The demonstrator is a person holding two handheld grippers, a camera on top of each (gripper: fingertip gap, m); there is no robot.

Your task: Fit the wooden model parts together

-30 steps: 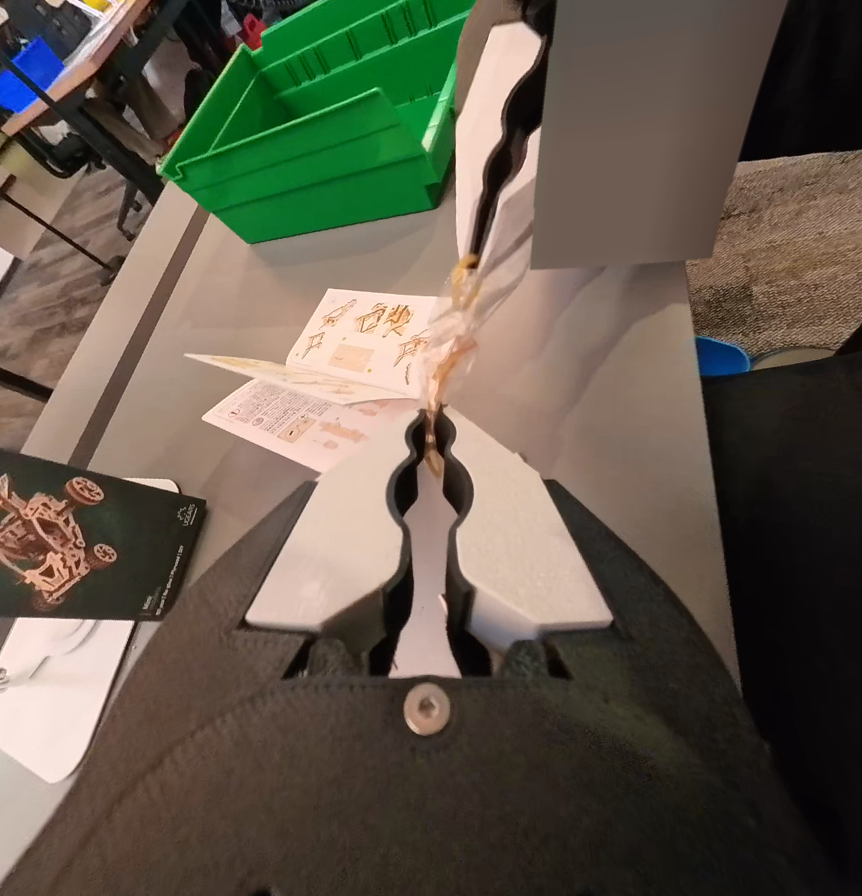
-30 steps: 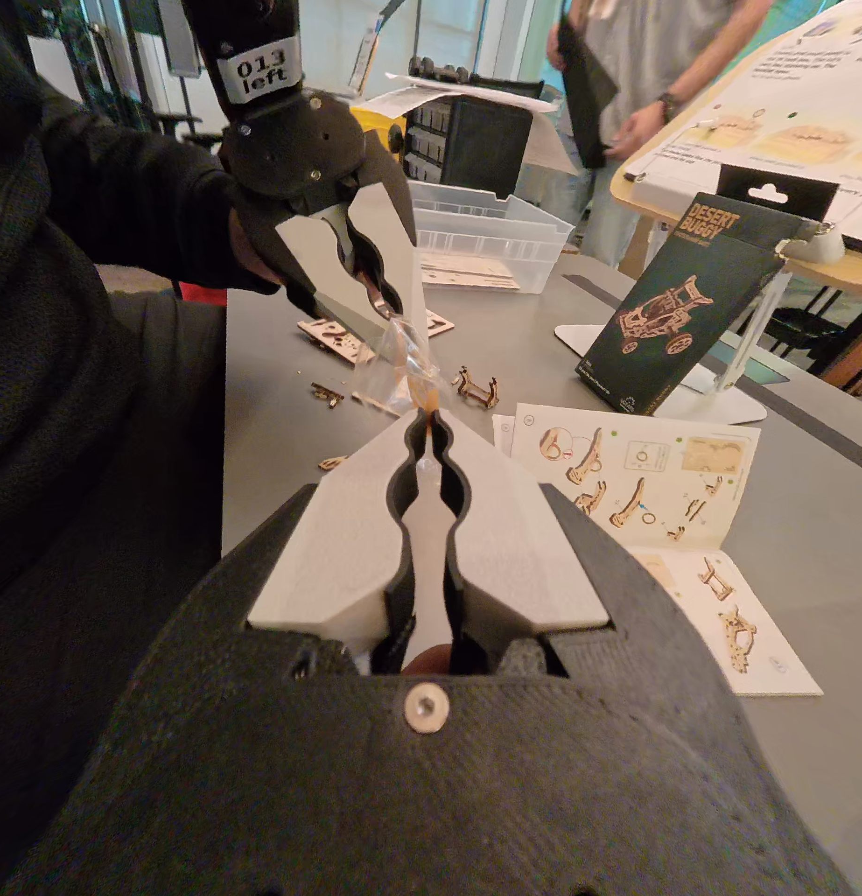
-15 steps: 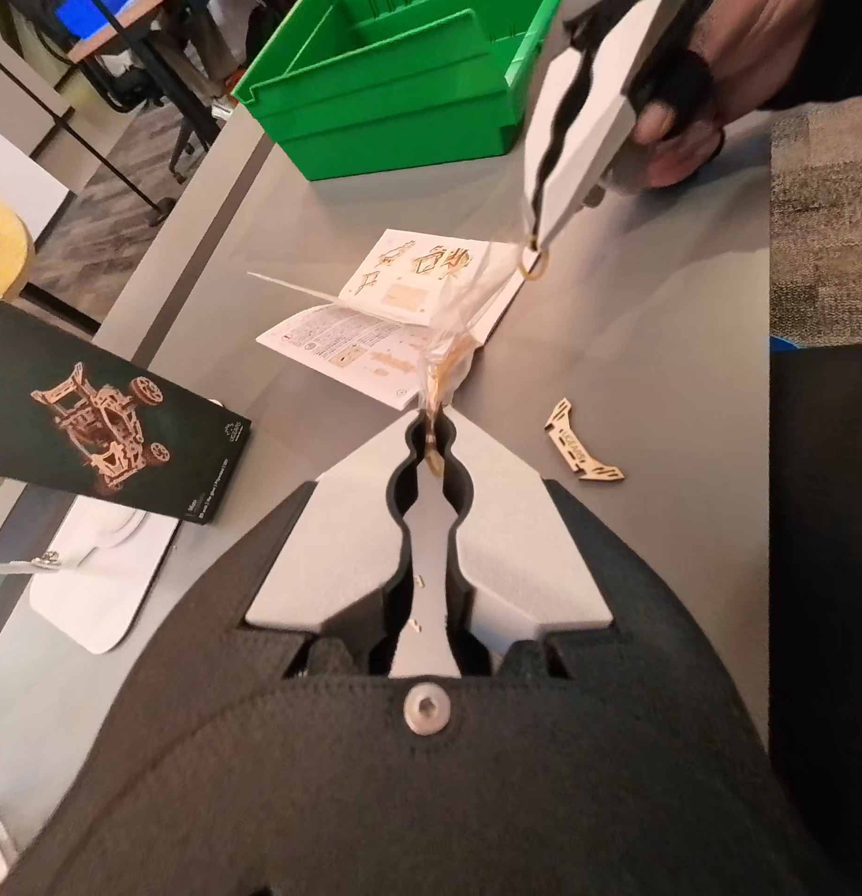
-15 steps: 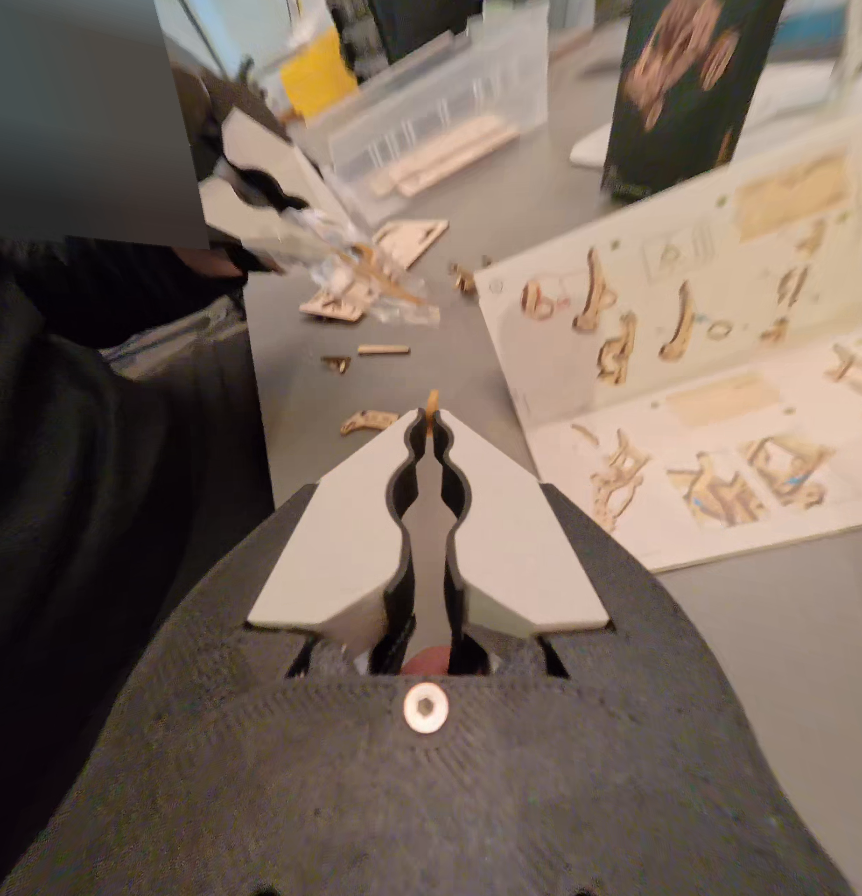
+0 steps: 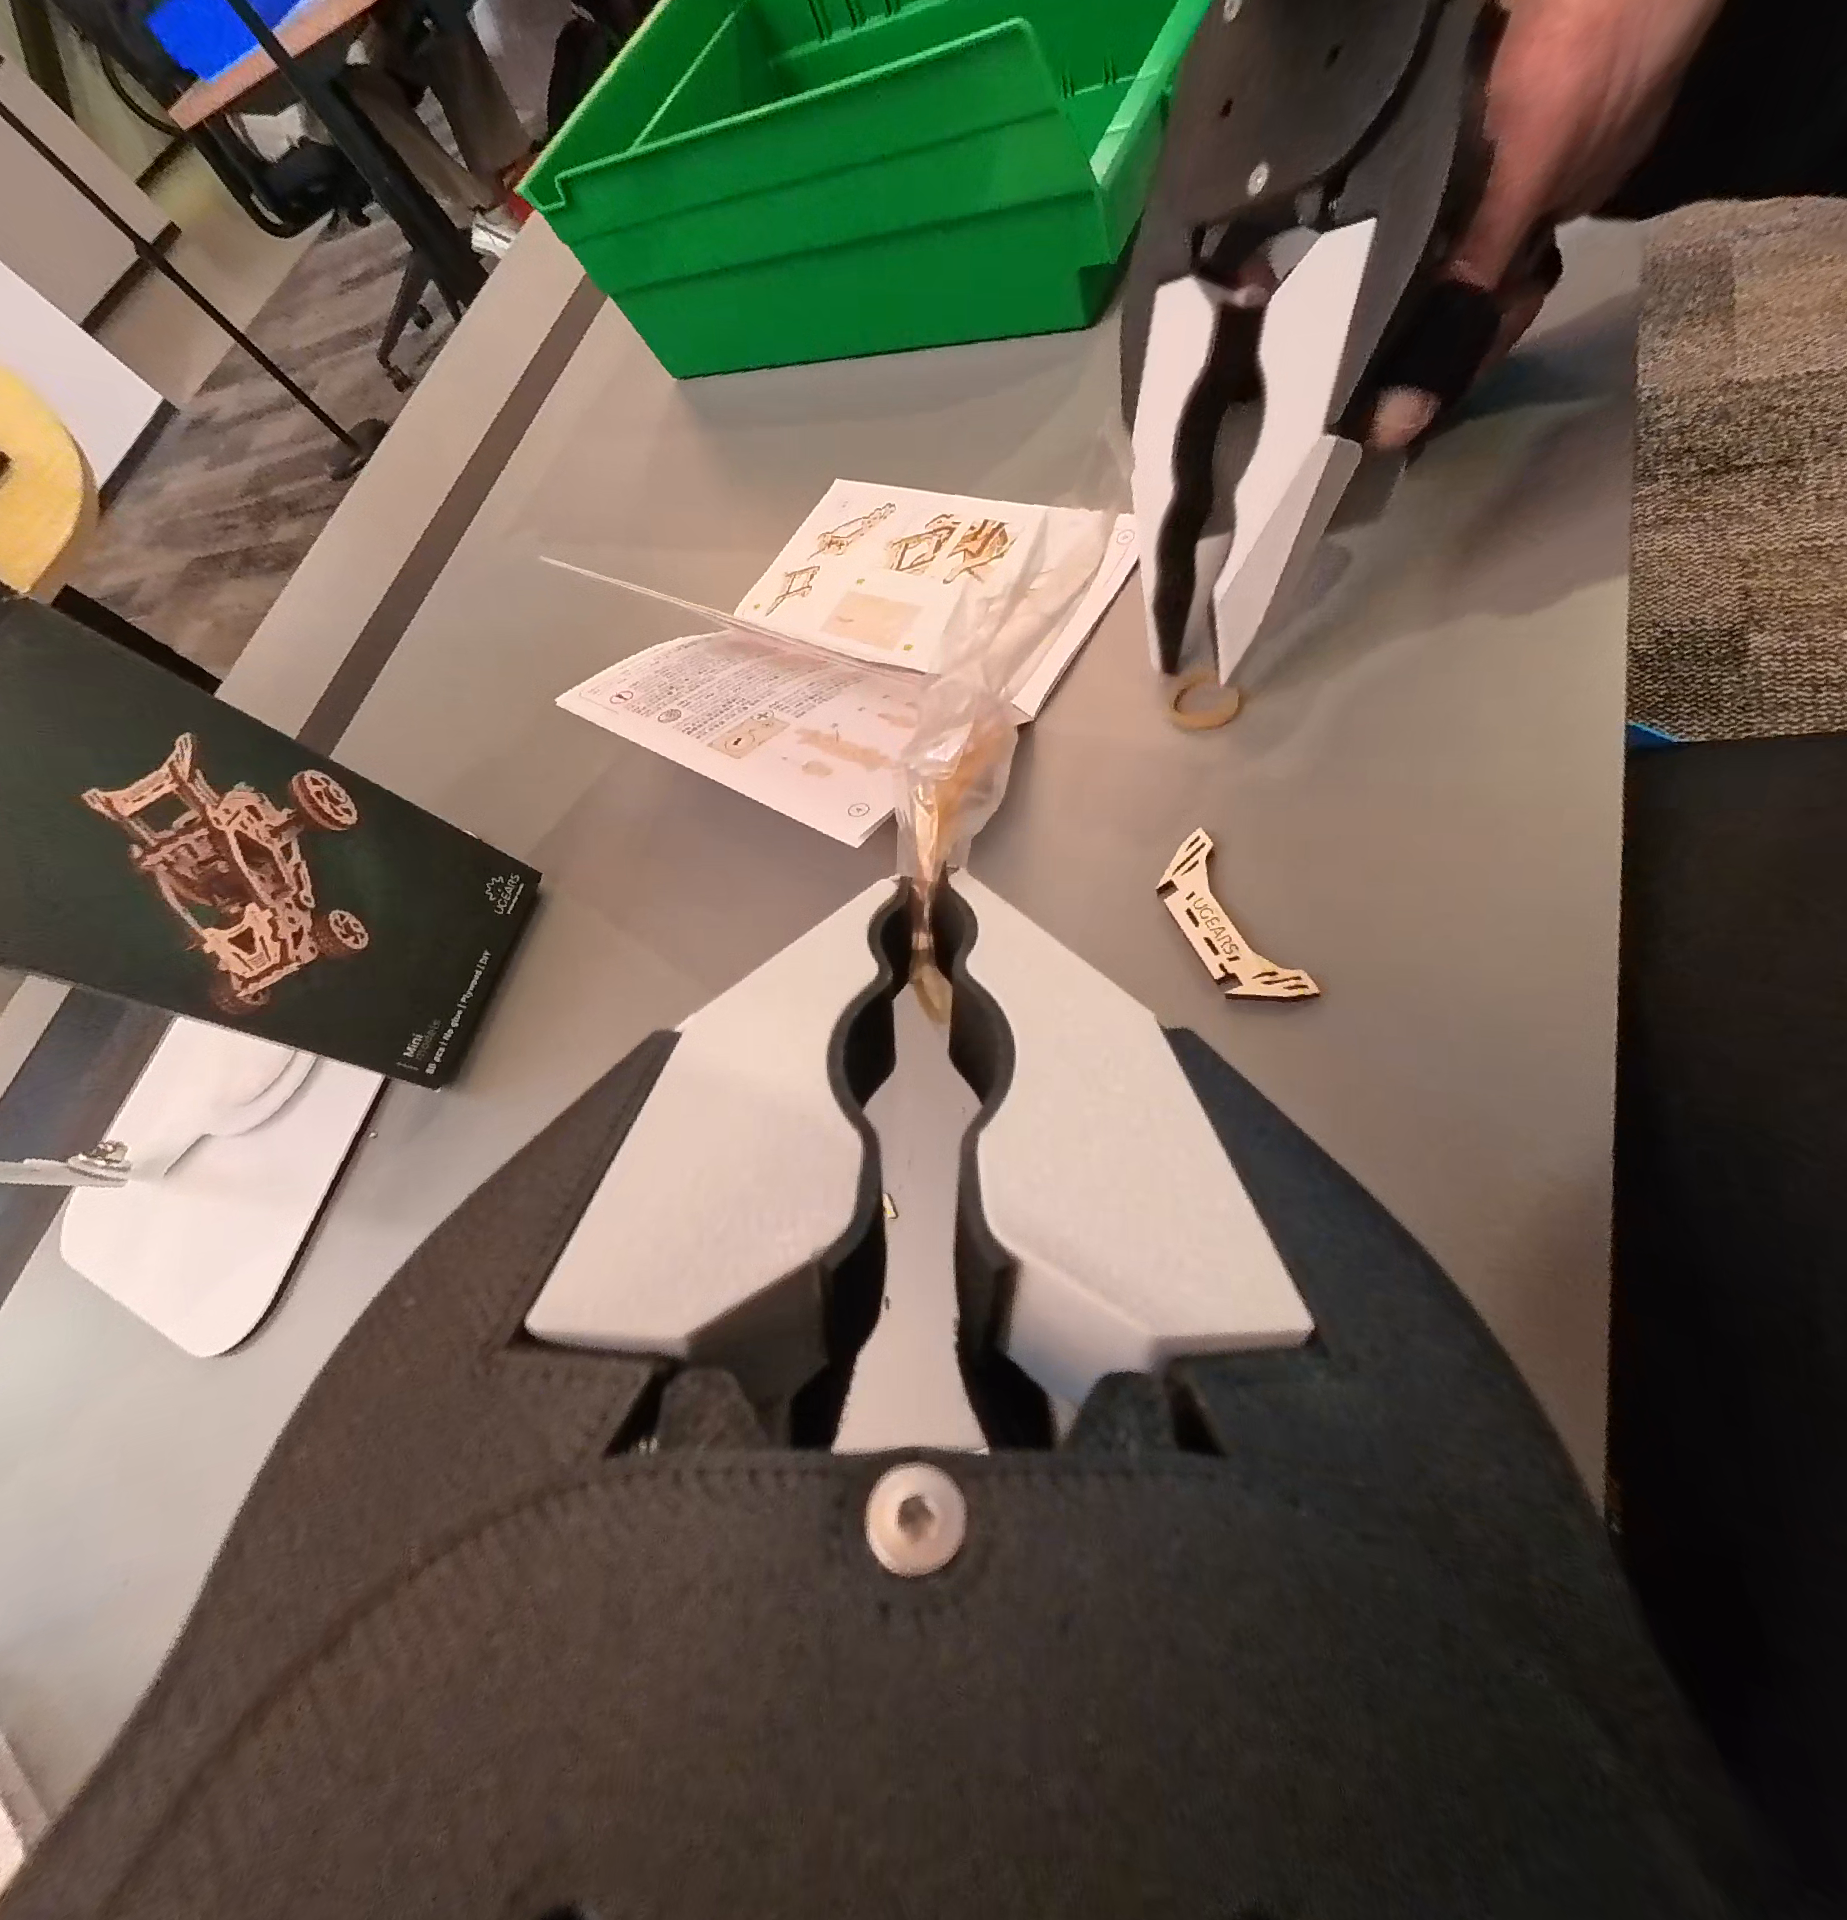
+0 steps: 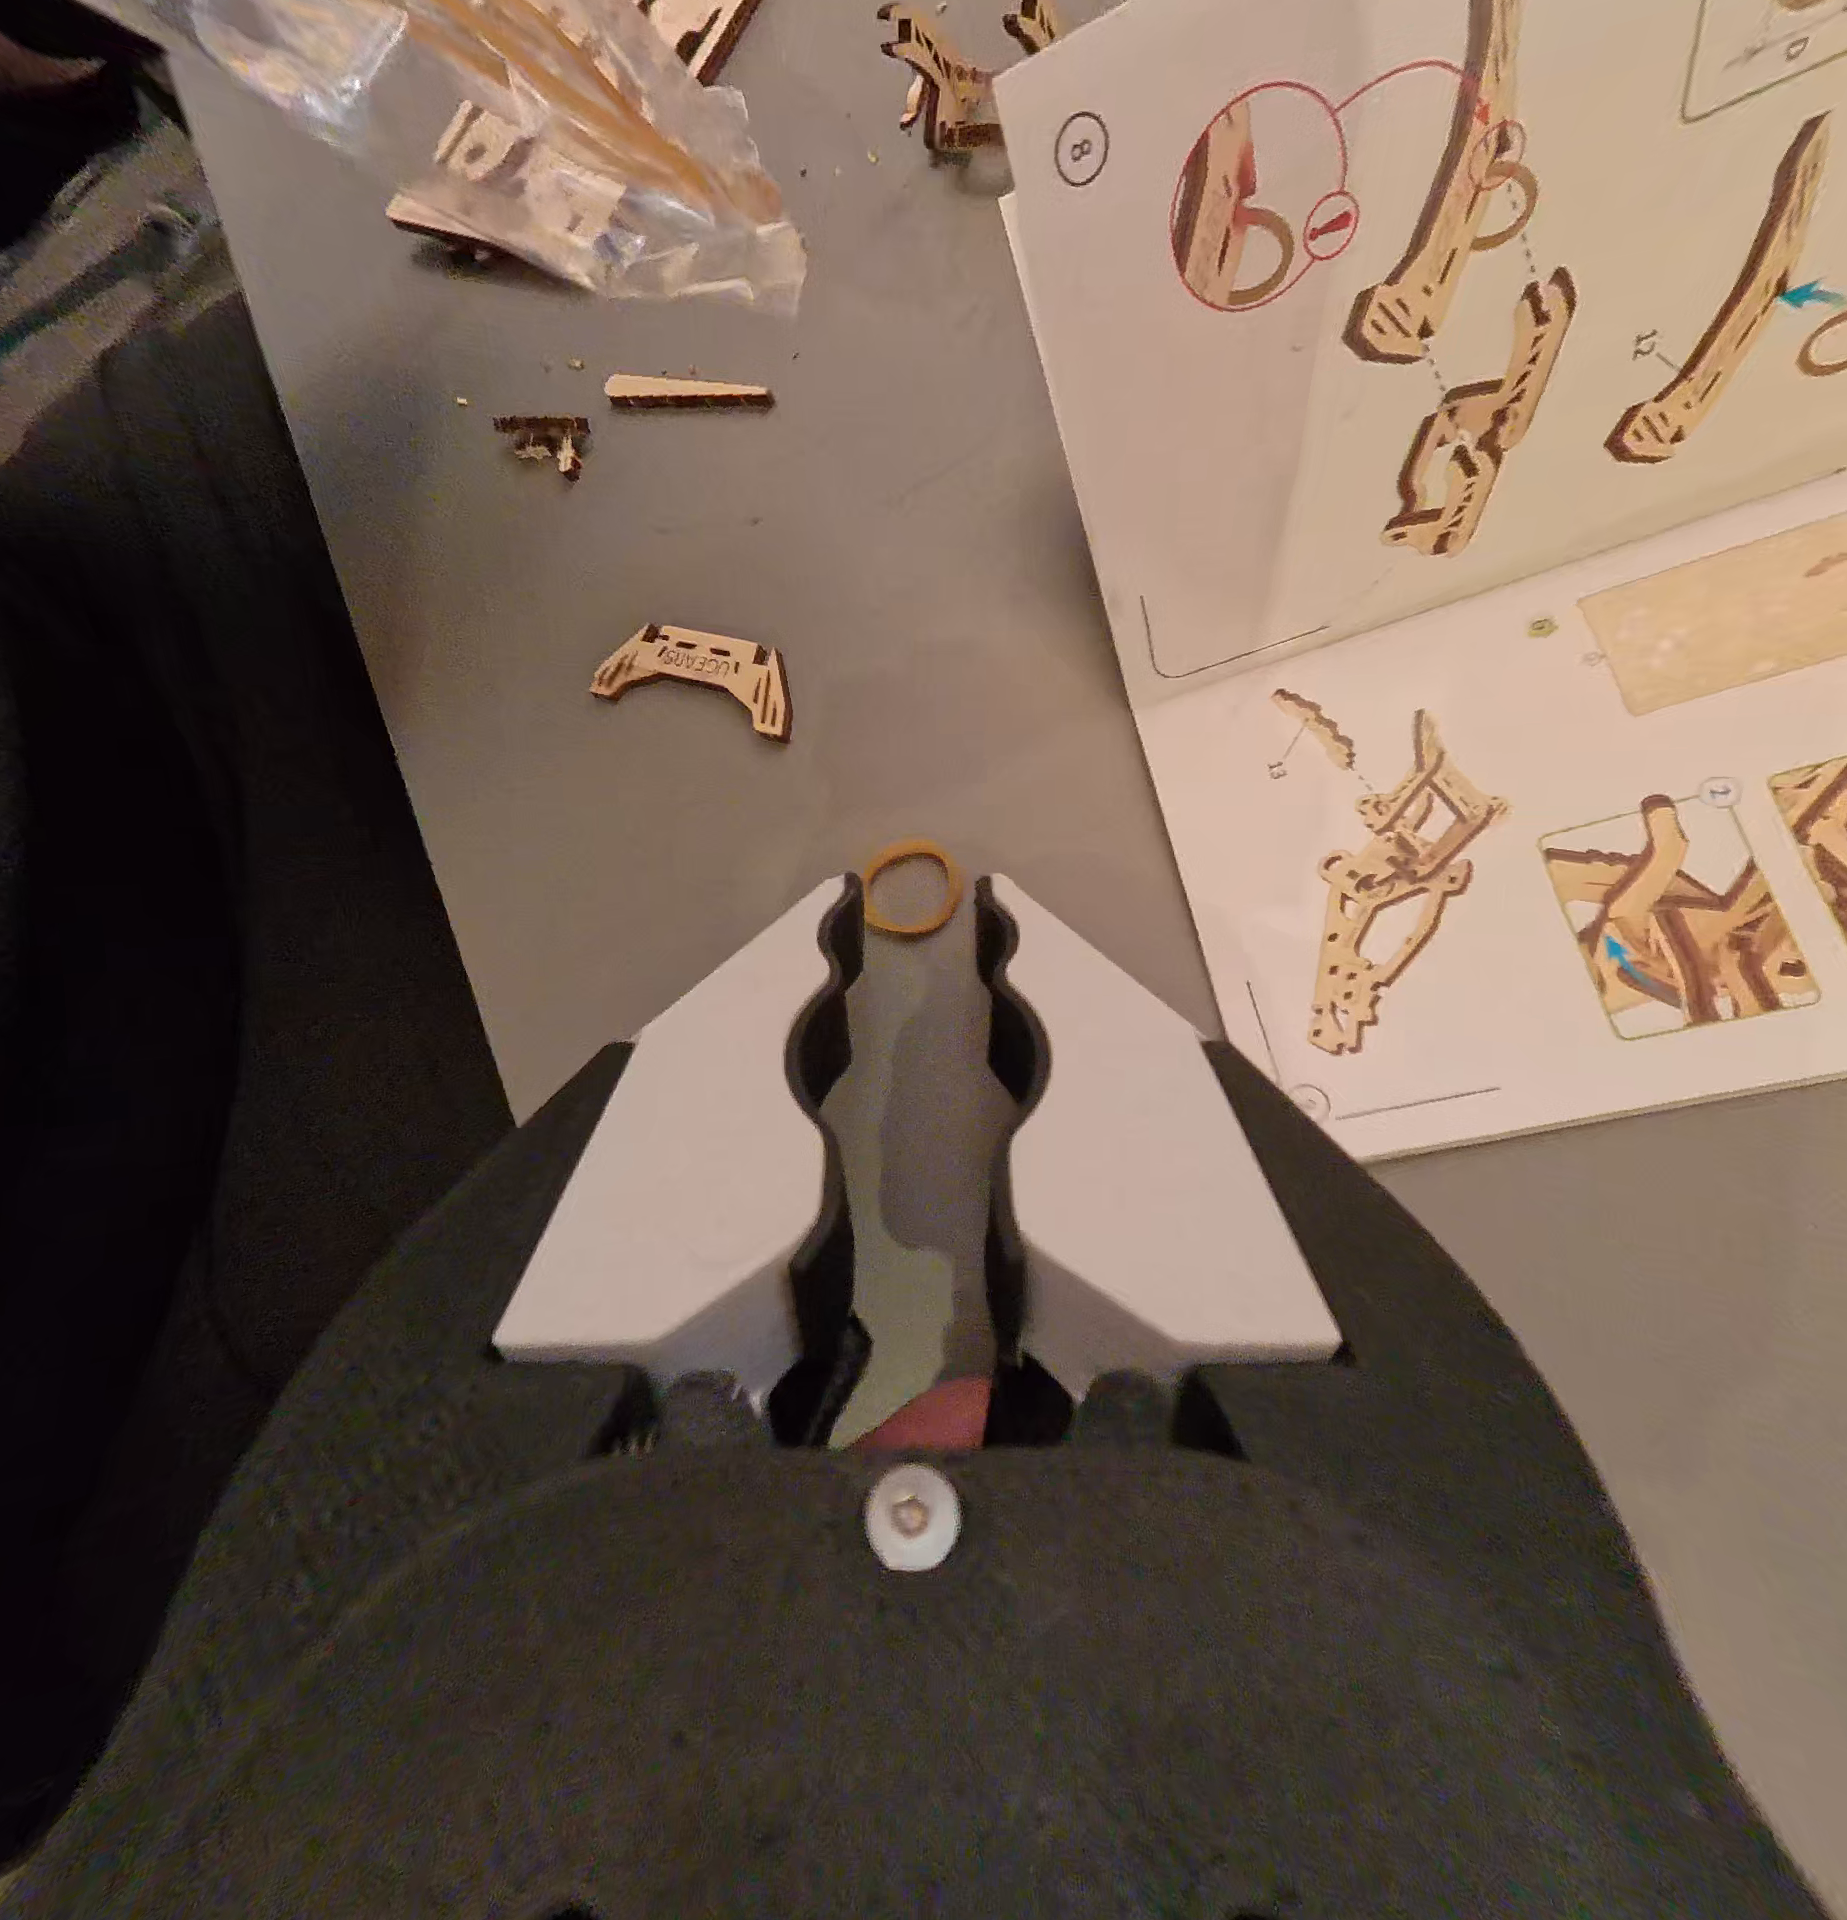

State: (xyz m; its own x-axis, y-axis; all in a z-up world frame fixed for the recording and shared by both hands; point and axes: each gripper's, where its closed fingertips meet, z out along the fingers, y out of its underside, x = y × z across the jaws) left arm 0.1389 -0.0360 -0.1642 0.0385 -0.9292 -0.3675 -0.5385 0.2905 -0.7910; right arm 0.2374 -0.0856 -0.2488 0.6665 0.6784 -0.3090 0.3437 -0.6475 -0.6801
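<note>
My left gripper (image 5: 924,896) is shut on the neck of a clear plastic bag (image 5: 955,764) with tan pieces inside, held above the grey table (image 5: 1366,831). The bag also shows at the top left of the right wrist view (image 6: 586,177). My right gripper (image 6: 916,891) is open, tips down at the table. A small tan rubber band (image 6: 908,883) lies flat on the table between its tips, and the pads do not press it. The left wrist view shows this gripper (image 5: 1194,665) standing over the band (image 5: 1201,707). A curved wooden part (image 5: 1236,951) lies nearby, also in the right wrist view (image 6: 695,681).
An open instruction booklet (image 5: 794,665) (image 6: 1418,520) lies on the table. A green bin (image 5: 846,177) stands at the back. A dark model box (image 5: 223,862) stands on a white stand at the left. Small wooden pieces (image 6: 690,392) (image 6: 545,442) lie near the bag. My right fingertips sit around 15 cm from my left ones.
My right gripper drew the tan band away from the bag, came down to the table and opened; the band now lies loose. My left gripper has kept hold of the bag.
</note>
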